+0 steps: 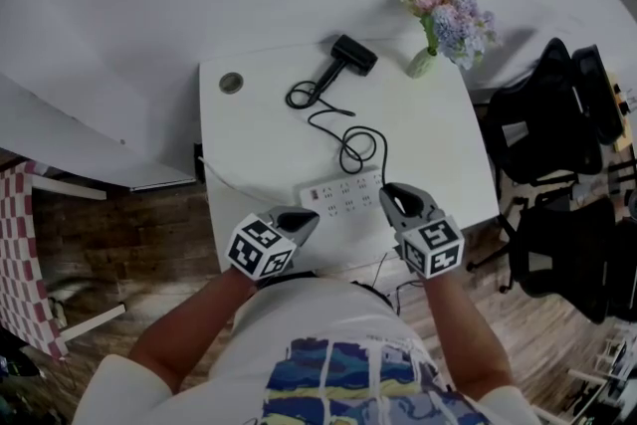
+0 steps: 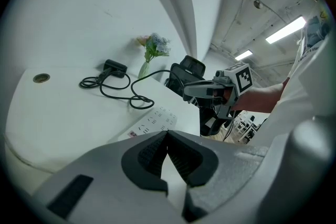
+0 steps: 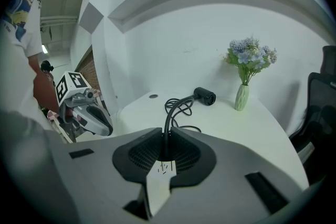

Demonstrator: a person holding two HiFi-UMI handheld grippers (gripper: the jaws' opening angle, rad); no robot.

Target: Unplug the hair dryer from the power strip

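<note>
A black hair dryer (image 1: pixel 344 56) lies at the far side of the white table (image 1: pixel 259 144). Its black cord (image 1: pixel 348 142) coils toward me and ends at the white power strip (image 1: pixel 343 197) near the front edge. My right gripper (image 1: pixel 390 195) is at the strip's right end. In the right gripper view its jaws (image 3: pixel 165 136) are shut on the black plug, and the cord rises from between them. I cannot tell if the prongs sit in the socket. My left gripper (image 1: pixel 307 218) is shut and empty at the strip's near left end (image 2: pixel 152 122).
A pale green vase of flowers (image 1: pixel 424 62) stands at the far right corner of the table. A round cable grommet (image 1: pixel 231 83) sits at the far left. Black office chairs (image 1: pixel 557 124) crowd the floor right of the table. A white wall runs behind it.
</note>
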